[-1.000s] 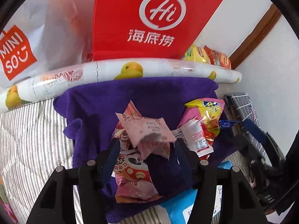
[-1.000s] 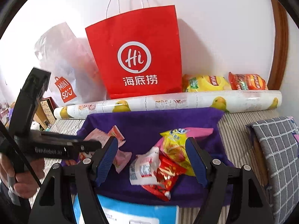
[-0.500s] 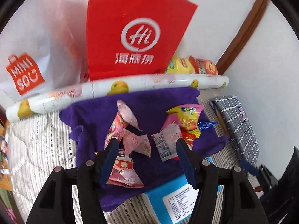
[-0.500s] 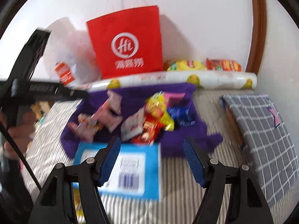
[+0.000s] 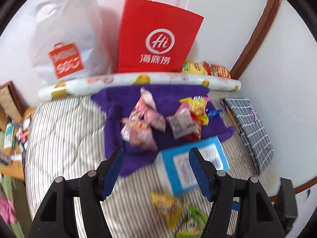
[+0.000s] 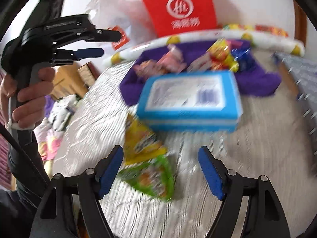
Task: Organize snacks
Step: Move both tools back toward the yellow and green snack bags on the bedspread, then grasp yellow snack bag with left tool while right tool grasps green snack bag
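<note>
Left tongs (image 5: 155, 170) apart, nothing between the pads, jaws just been widening. Right tongs (image 6: 160, 170) also apart and empty, jaws just been widening too; both hang over the striped bed (image 5: 65, 138). A hand (image 6: 25, 97) grips the left tool's handle in the right view. Snack packets (image 5: 146, 119) lie in a loose heap on the purple towel (image 5: 168, 97). Blue box (image 6: 188, 103) sits at the towel's near edge. Yellow packet (image 6: 138, 138) and green packet (image 6: 152, 176) lie on the bed just below the box, near the right tongs. Red bag (image 5: 156, 39) and white bag (image 5: 65, 43) stand against the wall behind a duck-print roll (image 5: 138, 79). Both views blurred.
</note>
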